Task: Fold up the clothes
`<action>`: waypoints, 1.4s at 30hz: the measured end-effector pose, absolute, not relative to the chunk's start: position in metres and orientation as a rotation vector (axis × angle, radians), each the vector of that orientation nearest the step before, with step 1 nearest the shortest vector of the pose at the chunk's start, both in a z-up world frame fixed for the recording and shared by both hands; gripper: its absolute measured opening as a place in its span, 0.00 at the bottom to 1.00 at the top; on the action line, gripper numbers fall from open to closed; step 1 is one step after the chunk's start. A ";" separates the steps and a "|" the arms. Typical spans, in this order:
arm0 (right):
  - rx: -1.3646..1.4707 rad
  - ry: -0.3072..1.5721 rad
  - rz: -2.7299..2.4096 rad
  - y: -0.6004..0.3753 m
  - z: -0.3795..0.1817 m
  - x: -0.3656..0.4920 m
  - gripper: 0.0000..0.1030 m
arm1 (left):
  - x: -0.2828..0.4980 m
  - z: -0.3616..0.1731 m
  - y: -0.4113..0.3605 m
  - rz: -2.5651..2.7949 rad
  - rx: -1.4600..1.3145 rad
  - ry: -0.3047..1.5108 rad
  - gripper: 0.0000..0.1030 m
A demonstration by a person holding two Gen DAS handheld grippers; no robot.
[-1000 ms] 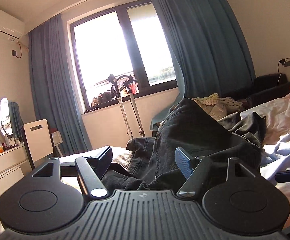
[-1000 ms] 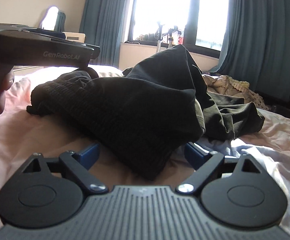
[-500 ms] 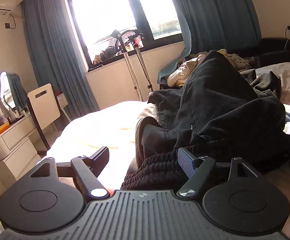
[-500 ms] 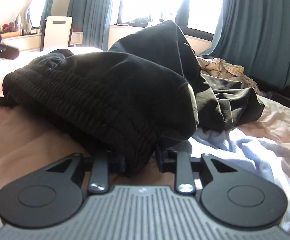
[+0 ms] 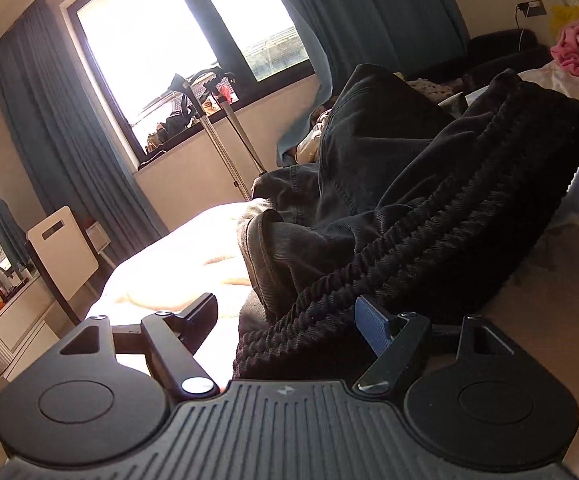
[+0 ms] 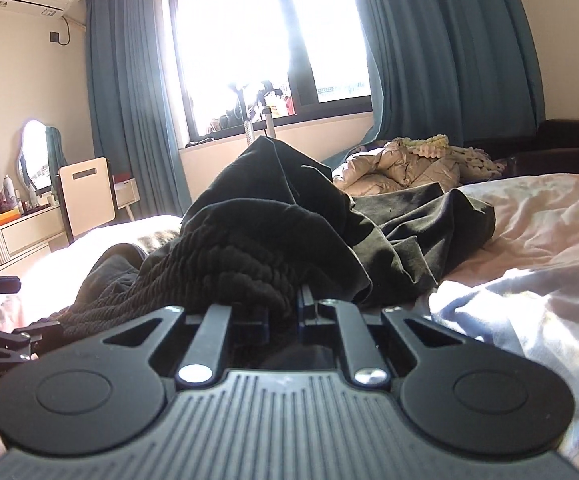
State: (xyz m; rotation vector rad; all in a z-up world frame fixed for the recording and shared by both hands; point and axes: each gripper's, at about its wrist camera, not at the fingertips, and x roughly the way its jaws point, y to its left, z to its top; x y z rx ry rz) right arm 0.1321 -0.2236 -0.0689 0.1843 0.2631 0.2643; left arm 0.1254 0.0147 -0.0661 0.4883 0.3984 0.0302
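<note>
Now the waistband (image 6: 225, 276) is being pinched by the closing right tongs (image 6: 283, 320); the open left tongs (image 5: 289, 324) are straddling its other end, not yet clamped.

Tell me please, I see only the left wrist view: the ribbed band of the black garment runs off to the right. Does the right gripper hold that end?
Observer: Yes. In the right wrist view the right gripper is closing its jaws, and the ribbed band of the black garment is pinched between them.
Operator: What lies beside that end, on the right?
Observer: A pale crumpled cloth lies on the bed, right next to the garment's edge.
</note>
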 end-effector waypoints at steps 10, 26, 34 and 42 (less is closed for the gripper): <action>0.272 0.180 0.231 -0.235 -0.040 0.120 0.11 | 0.123 -0.064 -0.007 -0.102 0.406 0.318 0.78; 0.291 0.111 0.205 -0.242 -0.019 0.109 0.10 | 0.182 -0.073 0.078 0.364 0.118 0.503 0.80; 0.346 0.156 0.155 -0.257 -0.033 0.119 0.10 | 0.177 -0.057 0.099 0.384 -0.022 0.501 0.79; 0.349 0.191 0.163 -0.257 -0.042 0.123 0.10 | 0.142 -0.036 0.027 0.046 0.115 0.308 0.81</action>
